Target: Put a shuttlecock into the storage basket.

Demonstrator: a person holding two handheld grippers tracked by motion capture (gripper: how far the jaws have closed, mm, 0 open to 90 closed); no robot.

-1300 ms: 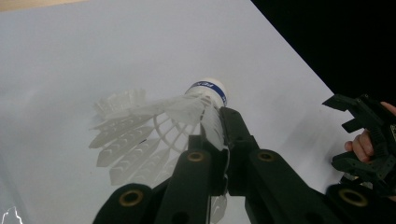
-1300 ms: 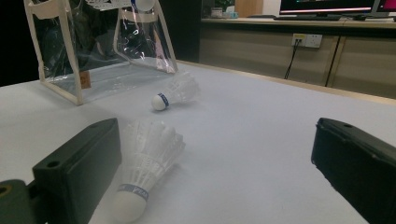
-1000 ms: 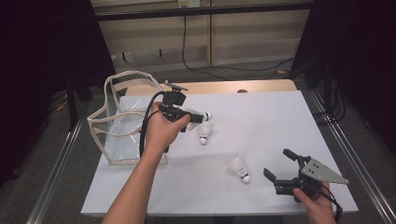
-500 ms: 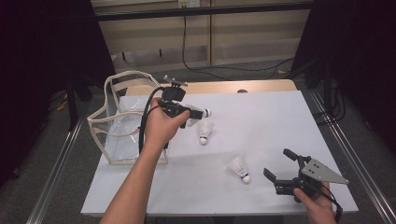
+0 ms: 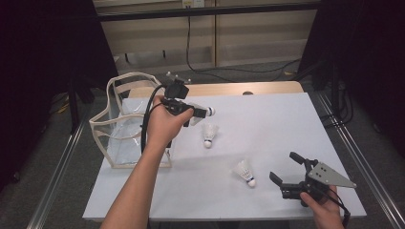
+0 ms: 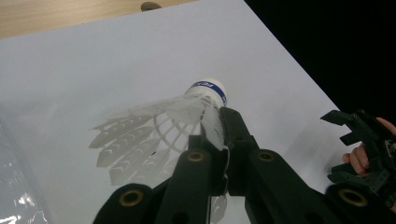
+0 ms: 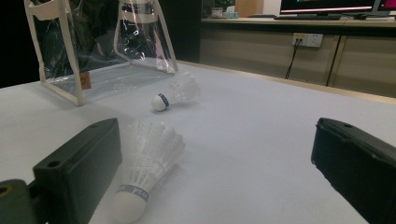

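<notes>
Left gripper (image 5: 203, 112) is clamped on a shuttlecock (image 6: 180, 116), its jaws pinching the feather skirt just below the white cork, which pokes out past the tips with its blue band showing. In the high view this gripper hangs above the table (image 5: 267, 124), just right of the clear bag (image 5: 125, 125), and the held shuttlecock's cork points right. Compared with a second ago, the left hand (image 5: 165, 125) has lifted a little and drifted toward the far edge, so the held shuttlecock now sits clearly above and apart from the loose one (image 5: 208, 134) lying under it; half a second ago the two were closer together in that view. The bag has not moved, and neither have the two shuttlecocks on the table.

Right gripper (image 5: 288, 169) is unchanged: it rests near the table's near right corner, held by the right hand (image 5: 325, 207), with its jaws spread wide and gripping nothing. The nearest shuttlecock (image 5: 244, 172) lies just left of its jaws in the high view, cork toward the near edge. In the right gripper view that shuttlecock (image 7: 147, 163) lies beside the left jaw, feathers pointing away, while the other loose one (image 7: 176, 93) lies farther off, in front of the bag (image 7: 100, 46). The left gripper view also catches the right gripper (image 6: 357, 149) at its right edge.
</notes>
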